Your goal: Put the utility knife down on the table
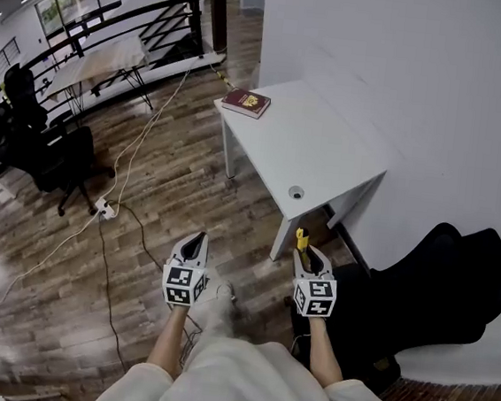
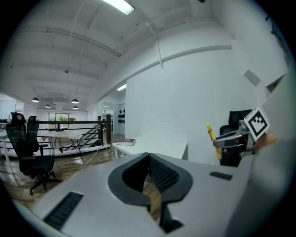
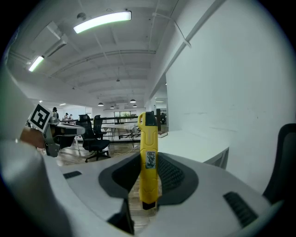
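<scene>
One step left: right gripper (image 1: 304,252) has its fingers clamped on the upright yellow knife (image 3: 148,152), still short of the table (image 1: 326,159), so I'd carry it over a bare patch clear of the book (image 1: 246,103), lower to contact, lay flat, then release; left gripper (image 1: 196,239) fingers closed, empty.

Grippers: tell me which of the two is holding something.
The right gripper: its jaws clamp a yellow utility knife standing upright between them. The left gripper has its jaws closed on nothing.
</scene>
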Motion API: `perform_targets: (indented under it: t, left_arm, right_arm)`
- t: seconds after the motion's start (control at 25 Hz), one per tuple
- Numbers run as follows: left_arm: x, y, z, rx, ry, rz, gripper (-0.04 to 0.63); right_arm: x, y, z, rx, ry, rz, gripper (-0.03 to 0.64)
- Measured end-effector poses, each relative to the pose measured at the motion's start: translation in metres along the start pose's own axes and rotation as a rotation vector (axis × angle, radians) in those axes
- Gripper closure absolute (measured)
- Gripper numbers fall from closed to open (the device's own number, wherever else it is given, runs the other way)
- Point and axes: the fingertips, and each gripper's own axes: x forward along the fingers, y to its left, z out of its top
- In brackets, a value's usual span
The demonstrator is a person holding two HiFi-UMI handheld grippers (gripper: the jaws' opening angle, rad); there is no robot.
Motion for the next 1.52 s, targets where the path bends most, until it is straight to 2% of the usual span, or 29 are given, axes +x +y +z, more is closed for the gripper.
perform_targets:
  t: [0.4, 1.04, 1.52]
  left_arm:
    - [0.075, 0.046, 0.002, -0.008, 0.008, -0.004, 0.589]
    - [0.237, 0.180, 0.058, -0.013, 0.001, -0.029, 0.589]
    - [0.310, 0.256, 0.078, -0.015, -0.001, -0.049, 0.589]
  right_arm:
    - [0.086, -0.016, 0.016, -0.006, 0.009, 0.005, 0.506]
    - [0.278, -0.031, 0.092, -0.005, 0.018, -0.022, 0.506]
    - [0.372, -0.022, 0.124, -0.008, 0.032, -0.041, 0.506]
